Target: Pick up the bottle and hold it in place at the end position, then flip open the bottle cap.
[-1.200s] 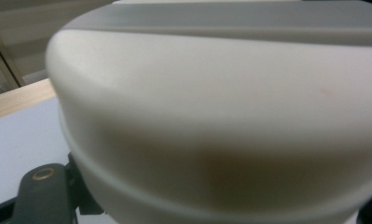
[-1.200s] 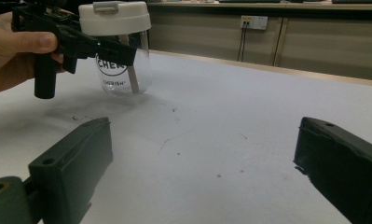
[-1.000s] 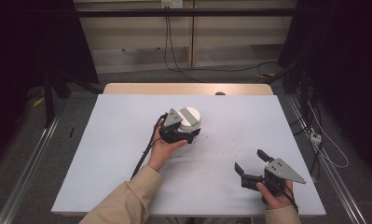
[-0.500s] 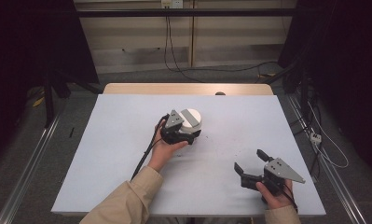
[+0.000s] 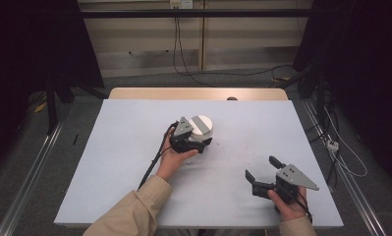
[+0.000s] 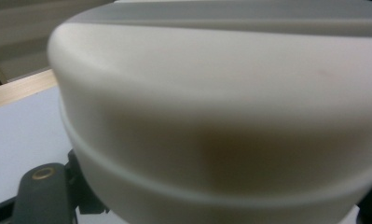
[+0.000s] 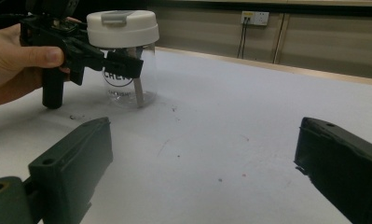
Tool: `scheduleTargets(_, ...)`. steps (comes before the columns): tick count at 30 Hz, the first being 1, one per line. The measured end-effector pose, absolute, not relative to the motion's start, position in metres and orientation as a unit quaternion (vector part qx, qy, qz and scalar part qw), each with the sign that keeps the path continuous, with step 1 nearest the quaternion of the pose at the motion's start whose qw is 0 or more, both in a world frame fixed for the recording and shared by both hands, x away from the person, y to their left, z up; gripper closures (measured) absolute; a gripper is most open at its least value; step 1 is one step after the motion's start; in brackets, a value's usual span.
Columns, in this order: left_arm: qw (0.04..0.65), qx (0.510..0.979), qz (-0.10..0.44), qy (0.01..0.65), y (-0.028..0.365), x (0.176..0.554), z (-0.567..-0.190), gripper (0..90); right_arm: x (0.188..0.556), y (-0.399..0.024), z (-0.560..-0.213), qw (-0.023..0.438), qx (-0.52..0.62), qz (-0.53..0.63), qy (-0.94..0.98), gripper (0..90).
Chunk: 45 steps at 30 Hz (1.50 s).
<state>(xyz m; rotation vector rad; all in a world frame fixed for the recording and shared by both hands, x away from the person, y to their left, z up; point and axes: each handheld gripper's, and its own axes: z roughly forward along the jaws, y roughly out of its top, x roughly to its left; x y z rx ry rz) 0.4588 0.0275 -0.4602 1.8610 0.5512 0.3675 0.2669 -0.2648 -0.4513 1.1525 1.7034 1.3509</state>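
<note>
We see a pale surface (image 5: pixel 125 162) that takes up most of the high view, with a bare wooden strip (image 5: pixel 198 93) along its far edge and dark floor beyond on every side. Its left half lies free right out to the left edge, and a broad free band runs along the far edge behind everything we handle. The near right corner is the tighter spot, since the right tongs (image 5: pixel 265 171) sit there near both the right edge and the near edge, held by our right hand (image 5: pixel 288 206). Between the two tongs we have a stretch of bare surface marked with a few small dark specks.

Near the middle of the surface, well away from all four edges, stands the jar (image 7: pixel 127 84), upright, with clear walls, a dark printed label and a white lid (image 5: pixel 202 127) that carries a grey tab. In the left gripper view that lid (image 6: pixel 211 116) looms very close and blurred. The left tongs (image 5: pixel 199 144) are clenched around the jar's clear body just under the lid, their black jaws pressing on it from either side as the right gripper view shows, and our left hand (image 5: pixel 174 160) holds them from the near side with the cable (image 5: pixel 152 164) trailing back toward us. The right tongs are released, jaws spread wide with nothing between them, well apart from the jar
</note>
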Motion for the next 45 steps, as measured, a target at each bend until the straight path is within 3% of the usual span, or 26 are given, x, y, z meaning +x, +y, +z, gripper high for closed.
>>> scheduleTargets(31,0.552,0.785,0.155,0.234,0.029,0.457,-0.461,18.6,0.313,-0.228,-0.443,0.296,0.442,0.516,0.671,3.1)
scheduleTargets(45,0.552,0.785,0.154,0.236,0.029,0.458,-0.461,18.6,0.336,-0.207,-0.438,0.281,0.442,0.508,0.684,9.2)
